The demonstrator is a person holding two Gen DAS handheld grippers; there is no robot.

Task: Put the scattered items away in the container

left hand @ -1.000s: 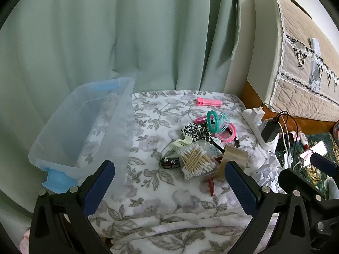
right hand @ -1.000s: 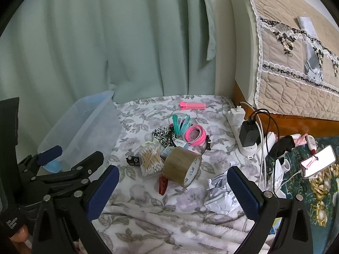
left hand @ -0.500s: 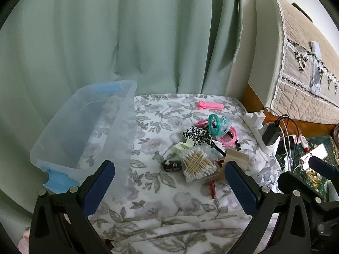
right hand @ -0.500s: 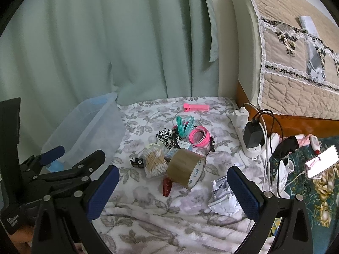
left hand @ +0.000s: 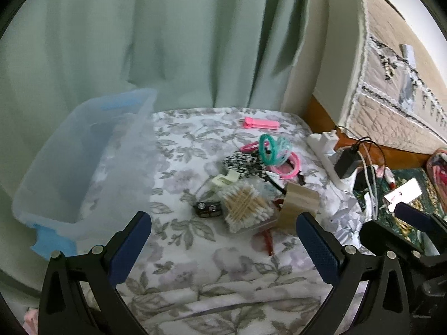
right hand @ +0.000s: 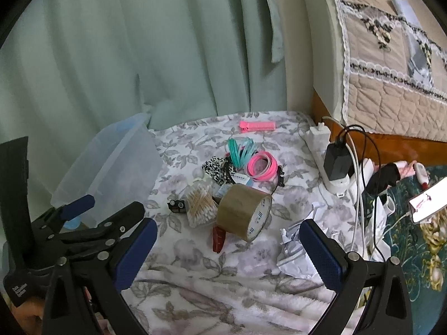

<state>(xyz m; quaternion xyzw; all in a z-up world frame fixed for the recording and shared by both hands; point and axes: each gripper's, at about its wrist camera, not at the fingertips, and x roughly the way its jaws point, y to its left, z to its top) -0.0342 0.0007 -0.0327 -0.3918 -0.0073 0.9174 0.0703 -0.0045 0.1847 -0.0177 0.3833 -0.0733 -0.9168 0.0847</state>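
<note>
A clear plastic bin (left hand: pixel 81 164) (right hand: pixel 111 170) with blue handles stands at the left of a floral blanket (left hand: pixel 195 251). Scattered items lie in a heap at the middle: a box of cotton swabs (left hand: pixel 245 206) (right hand: pixel 201 203), a brown tape roll (right hand: pixel 244 212) (left hand: pixel 299 203), pink rings (right hand: pixel 261 166), teal rings (left hand: pixel 272 150), a leopard scrunchie (right hand: pixel 216 169), a small black item (left hand: pixel 208 208), a red clip (right hand: pixel 218 238) and a pink comb clip (left hand: pixel 261 123) at the back. My left gripper (left hand: pixel 223 243) and right gripper (right hand: pixel 227 245) both hover open short of the heap, holding nothing.
A white power strip (right hand: pixel 327 153) with a black charger and cables runs along the blanket's right edge. Crumpled paper (right hand: pixel 293 248) lies near the right fingertip. A phone (right hand: pixel 427 201) rests on the dark rug at right. Green curtains (left hand: pixel 139 42) and a padded headboard (right hand: pixel 377 55) stand behind.
Both grippers have drifted slightly forward and to the right toward the heap; the items sit a little nearer and lower in view. Nothing was taken hold of.
</note>
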